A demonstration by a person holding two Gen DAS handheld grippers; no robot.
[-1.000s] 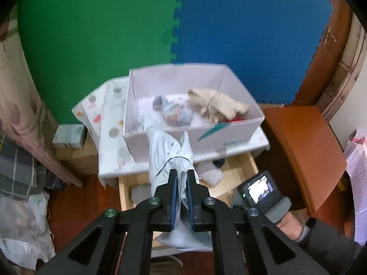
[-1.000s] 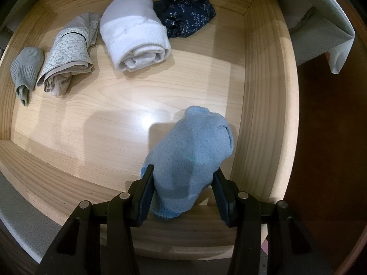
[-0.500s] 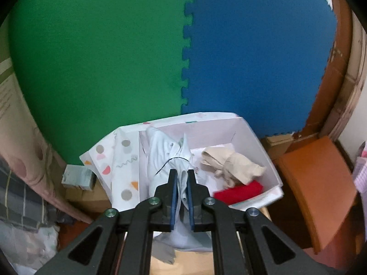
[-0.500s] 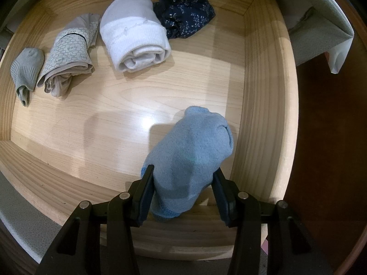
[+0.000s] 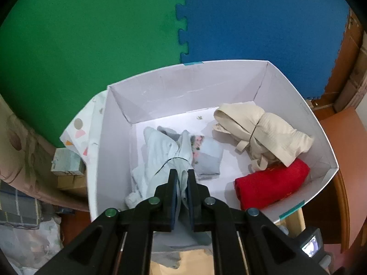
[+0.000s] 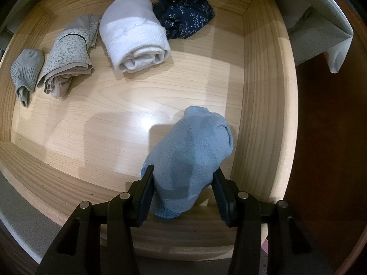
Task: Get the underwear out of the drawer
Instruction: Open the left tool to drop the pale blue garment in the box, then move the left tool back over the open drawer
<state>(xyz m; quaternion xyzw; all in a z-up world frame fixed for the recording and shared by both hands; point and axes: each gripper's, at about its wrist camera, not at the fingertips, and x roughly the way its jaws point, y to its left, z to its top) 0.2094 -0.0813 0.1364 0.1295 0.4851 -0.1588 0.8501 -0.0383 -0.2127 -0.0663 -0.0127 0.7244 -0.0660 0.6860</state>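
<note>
My left gripper (image 5: pixel 182 181) is shut on a pale blue-white garment (image 5: pixel 160 155) and holds it inside the white box (image 5: pixel 229 78), at its near left part. The box also holds a cream bundle (image 5: pixel 263 130), a red roll (image 5: pixel 273 183) and a small grey-blue folded piece (image 5: pixel 209 160). My right gripper (image 6: pixel 183 178) is closed on a light blue sock (image 6: pixel 190 162) low over the wooden drawer (image 6: pixel 266 105), near its front right corner. In the drawer lie a white roll (image 6: pixel 135 43), a dark floral piece (image 6: pixel 185 20), a beige patterned roll (image 6: pixel 68 55) and a grey sock (image 6: pixel 25 71).
The box stands on a patterned cloth (image 5: pixel 87 128). Green and blue foam mats (image 5: pixel 114 34) cover the wall behind. A brown wooden surface (image 5: pixel 337 133) lies right of the box. A grey-white cloth corner (image 6: pixel 325 36) hangs right of the drawer.
My left gripper has carried the pale garment up from the drawer and over into the white box. My right gripper and the blue sock have stayed still.
</note>
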